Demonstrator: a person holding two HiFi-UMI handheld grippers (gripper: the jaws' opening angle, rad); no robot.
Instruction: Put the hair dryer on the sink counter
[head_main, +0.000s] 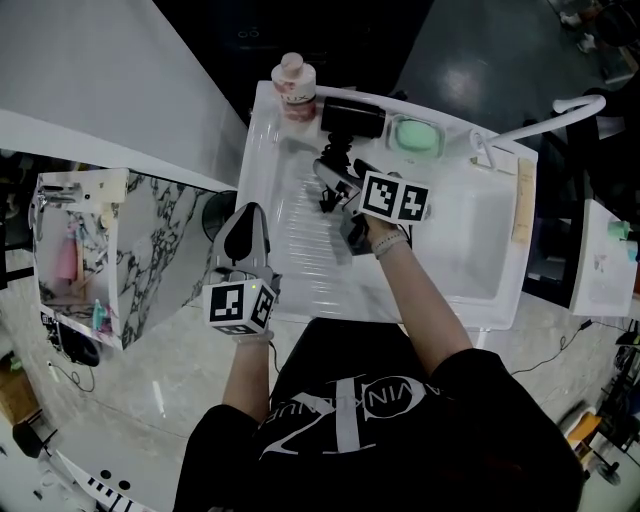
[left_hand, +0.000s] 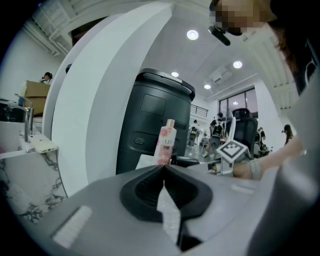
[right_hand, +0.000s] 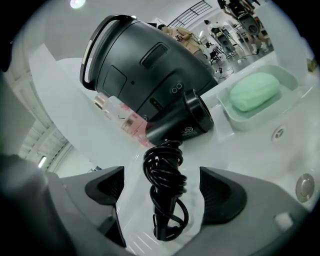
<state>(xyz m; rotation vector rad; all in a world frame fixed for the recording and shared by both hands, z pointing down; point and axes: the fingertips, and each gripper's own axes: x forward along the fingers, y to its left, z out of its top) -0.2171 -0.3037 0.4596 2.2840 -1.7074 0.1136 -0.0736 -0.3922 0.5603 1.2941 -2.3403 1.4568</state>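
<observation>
The black hair dryer (head_main: 350, 120) lies on the white sink counter (head_main: 290, 250) near its far edge, with its cord-wrapped handle (head_main: 333, 170) pointing toward me. My right gripper (head_main: 337, 187) is open. In the right gripper view the hair dryer (right_hand: 182, 120) lies ahead, and its handle with the coiled cord (right_hand: 162, 200) sits between the spread jaws, with clear gaps on both sides. My left gripper (head_main: 246, 222) is shut over the counter's left edge, holding nothing; its pads meet in the left gripper view (left_hand: 164, 172).
A pink bottle (head_main: 294, 85) stands at the counter's far edge beside the dryer. A green soap in its dish (head_main: 415, 135) lies to the right. The sink basin (head_main: 470, 240) and faucet (head_main: 565, 105) are at the right. A black bin (left_hand: 155, 120) stands behind the counter.
</observation>
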